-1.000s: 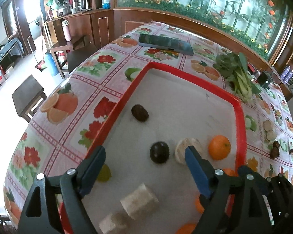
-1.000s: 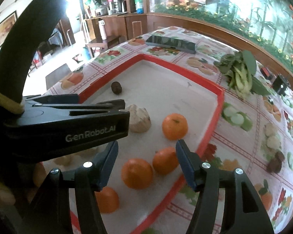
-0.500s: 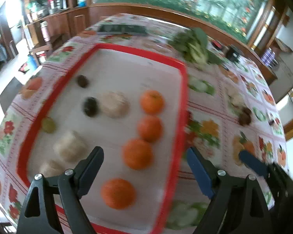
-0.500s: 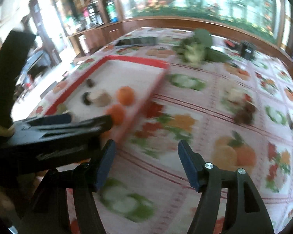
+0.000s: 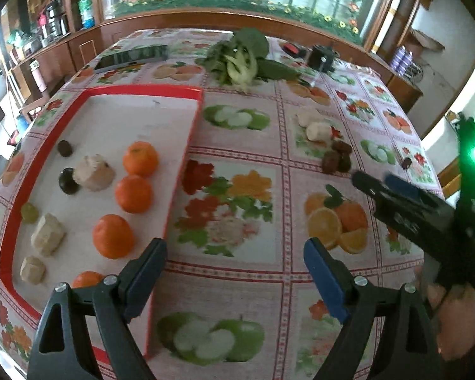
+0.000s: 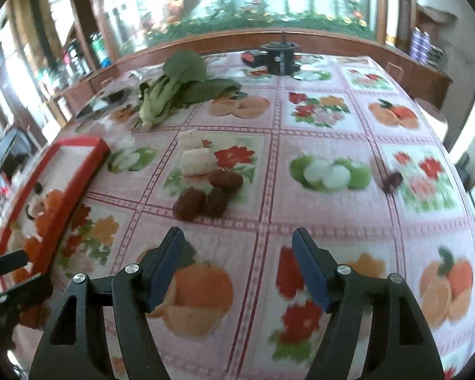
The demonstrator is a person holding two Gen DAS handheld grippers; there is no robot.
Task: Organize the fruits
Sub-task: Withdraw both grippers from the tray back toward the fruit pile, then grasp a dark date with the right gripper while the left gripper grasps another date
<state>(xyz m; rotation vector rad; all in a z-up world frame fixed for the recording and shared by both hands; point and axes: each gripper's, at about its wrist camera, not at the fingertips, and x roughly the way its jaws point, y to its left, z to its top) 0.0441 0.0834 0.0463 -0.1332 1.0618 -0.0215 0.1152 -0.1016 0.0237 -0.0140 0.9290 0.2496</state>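
Hovering over the tablecloth (image 6: 300,164), right gripper (image 6: 237,262) with jaws spread, holding nothing; left gripper (image 5: 234,272) likewise wide apart, empty, beside the red tray (image 5: 186,145). 3 dark fruits (image 6: 205,196) (dates, probably) sit loose outside it, just ahead of the right gripper. Likely light, soft, wrinkly; pinch gently across the middle, 1 at a time

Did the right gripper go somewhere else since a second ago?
Yes. The right gripper has swung off to the right, away from the red tray, which now sits at the view's left edge. The dark brown fruits lie ahead of it.
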